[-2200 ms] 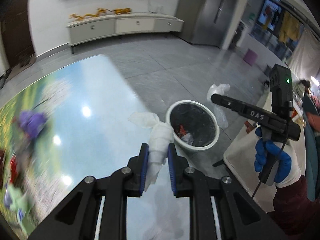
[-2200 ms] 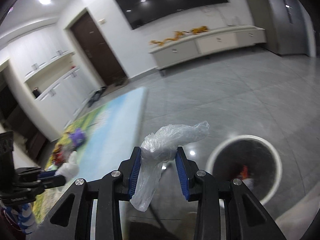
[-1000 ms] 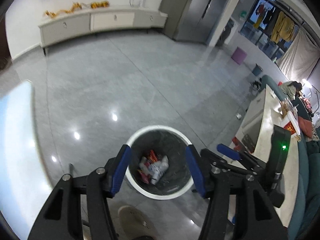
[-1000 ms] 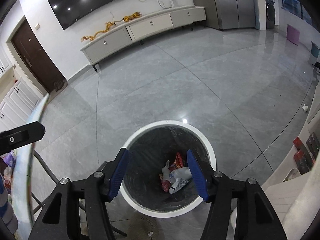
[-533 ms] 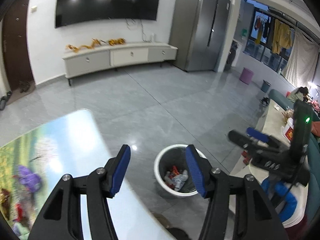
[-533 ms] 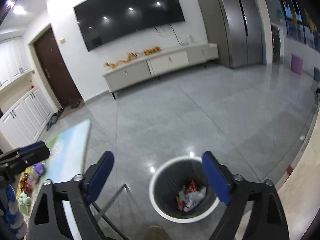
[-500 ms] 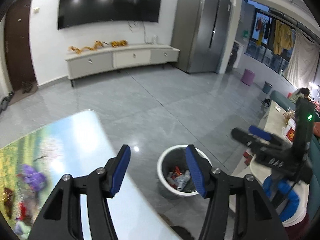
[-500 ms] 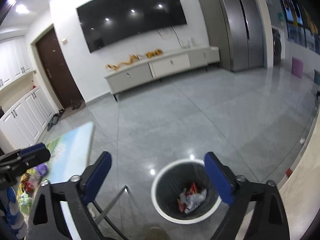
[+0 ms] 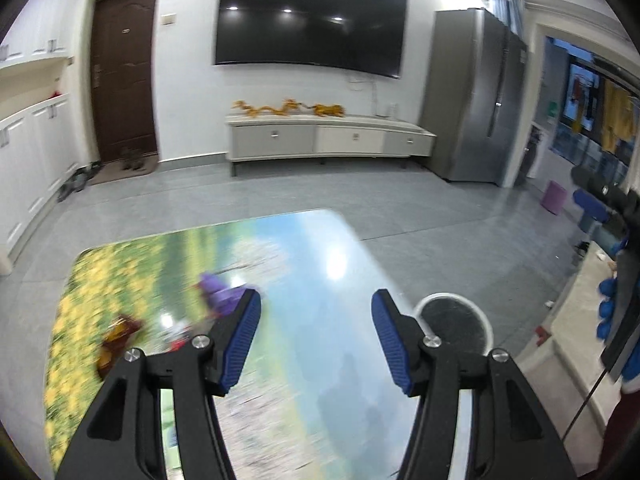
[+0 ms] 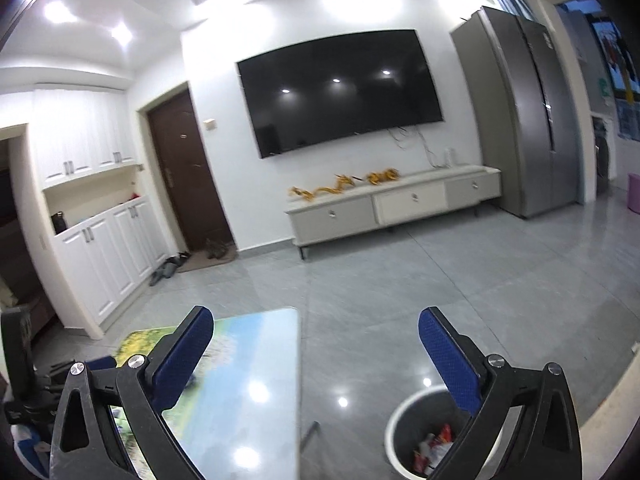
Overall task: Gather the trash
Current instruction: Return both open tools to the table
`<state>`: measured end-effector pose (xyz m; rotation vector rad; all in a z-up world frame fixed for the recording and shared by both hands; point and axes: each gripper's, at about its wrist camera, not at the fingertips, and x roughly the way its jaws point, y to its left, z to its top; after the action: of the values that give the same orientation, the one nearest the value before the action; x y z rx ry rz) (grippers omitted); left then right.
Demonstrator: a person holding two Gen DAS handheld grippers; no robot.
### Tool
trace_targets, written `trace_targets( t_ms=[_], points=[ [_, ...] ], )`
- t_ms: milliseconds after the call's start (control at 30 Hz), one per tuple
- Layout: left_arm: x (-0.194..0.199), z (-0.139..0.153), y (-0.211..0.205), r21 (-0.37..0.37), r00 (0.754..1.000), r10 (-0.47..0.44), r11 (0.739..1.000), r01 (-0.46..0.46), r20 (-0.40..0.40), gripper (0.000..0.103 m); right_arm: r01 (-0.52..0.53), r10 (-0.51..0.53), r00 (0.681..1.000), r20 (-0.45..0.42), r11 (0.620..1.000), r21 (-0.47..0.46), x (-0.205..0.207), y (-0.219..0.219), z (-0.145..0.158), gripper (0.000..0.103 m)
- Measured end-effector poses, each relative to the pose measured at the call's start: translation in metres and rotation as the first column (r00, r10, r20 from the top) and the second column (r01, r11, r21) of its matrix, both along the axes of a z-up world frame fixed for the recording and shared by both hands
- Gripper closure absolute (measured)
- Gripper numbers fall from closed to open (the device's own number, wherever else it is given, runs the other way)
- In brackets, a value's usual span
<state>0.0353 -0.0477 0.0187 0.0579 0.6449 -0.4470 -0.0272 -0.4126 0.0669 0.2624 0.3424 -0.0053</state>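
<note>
Both your tools gape empty: left tool [image 9: 316, 338] above the surface [image 9: 320, 280], right tool [image 10: 316, 354] near the bin [image 10: 400, 420] holding trash [image 10: 434, 446].

both hand-held grippers, emptied into the bin [image 10: 400, 432], have lifted back over the table [image 9: 320, 264].

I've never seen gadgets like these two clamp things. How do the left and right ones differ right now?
The right gripper is spread wider than the left gripper. The left points over the printed table, where blurred trash lies; the right points between the table and the bin. Both are open, empty, and have blue pads.
</note>
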Motion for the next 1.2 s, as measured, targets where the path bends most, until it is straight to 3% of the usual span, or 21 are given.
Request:
trace_targets(
  t_ms=[167,367,467,567,800,1067,1200],
  points=[
    [-0.004,-0.022,0.067,0.008,0.997,0.07,0.998,-0.07,-0.013,0.047,-0.087,0.087,0.996,-0.021,0.996,0.01,0.022,0.037,-0.003,0.0],
    [0.001,-0.059,0.14,0.042,0.982,0.175,0.984,-0.172,-0.077,0.047,-0.204,0.204,0.971,-0.127,0.979,0.013,0.054,0.093,-0.024,0.0],
    [0.009,-0.074,0.171,0.045,0.972,0.206,0.978,-0.202,-0.113,0.047,-0.274,0.276,0.941,-0.194,0.961,0.037,0.066,0.123,-0.042,0.0],
    [0.019,-0.089,0.191,0.051,0.968,0.204,0.979,-0.198,-0.149,0.047,-0.366,0.378,0.892,-0.248,0.926,0.093,0.081,0.155,-0.06,0.0],
    [0.039,-0.111,0.189,0.067,0.971,0.094,0.994,-0.081,-0.219,0.047,-0.497,0.521,0.781,-0.344,0.852,0.164,0.105,0.215,-0.102,0.0],
    [0.059,-0.135,0.171,0.091,0.965,0.006,0.996,0.019,-0.264,0.048,-0.57,0.577,0.706,-0.411,0.807,0.154,0.109,0.249,-0.125,0.0],
    [0.069,-0.145,0.17,0.087,0.958,-0.001,0.996,0.027,-0.288,0.063,-0.613,0.606,0.666,-0.434,0.777,0.145,0.113,0.27,-0.136,0.0]
  ],
)
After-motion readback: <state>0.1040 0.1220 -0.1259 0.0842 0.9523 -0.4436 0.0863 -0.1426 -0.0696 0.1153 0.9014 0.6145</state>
